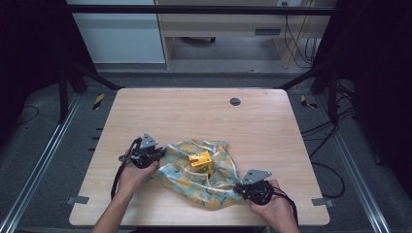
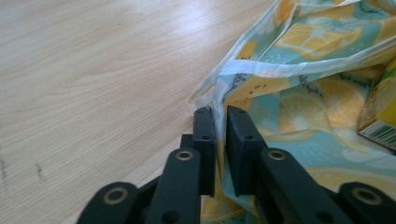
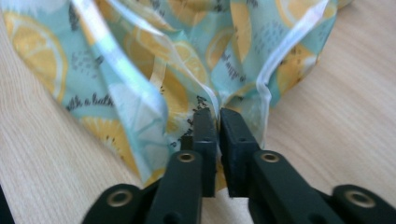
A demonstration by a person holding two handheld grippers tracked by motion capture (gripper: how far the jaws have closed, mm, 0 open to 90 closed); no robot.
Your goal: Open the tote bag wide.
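- High view: a crumpled plastic bag [image 1: 204, 174] printed with lemon slices on pale blue lay on the near half of the tabletop [image 1: 204, 116], and a small yellow carton [image 1: 200, 161] sat on the middle of it. The left gripper [image 1: 156, 154] was at the bag's left edge and the right gripper [image 1: 241, 188] at its near right corner, so the work seemed at an early stage: both edges were taken, but the bag was not yet lifted, spread or closed around the carton. By my reading, what was left was to raise or draw the edges so the carton sat inside.
- Left gripper view: the fingers [image 2: 205, 140] stood nearly together with the bag's white-trimmed edge [image 2: 219, 100] in the narrow gap between them, apparently pinched. The printed film [image 2: 299, 107] ran off to the right, wrinkled and glossy, and a corner of the carton [image 2: 380, 121] with a barcode showed at the right margin.
- Right gripper view: the fingers [image 3: 205, 140] were likewise almost together, clamped on a fold of the bag [image 3: 154, 70] at its hem. The film rose in loose pleats ahead, thin and half see-through at the white strips, with bare tabletop [image 3: 336, 116] on either side.
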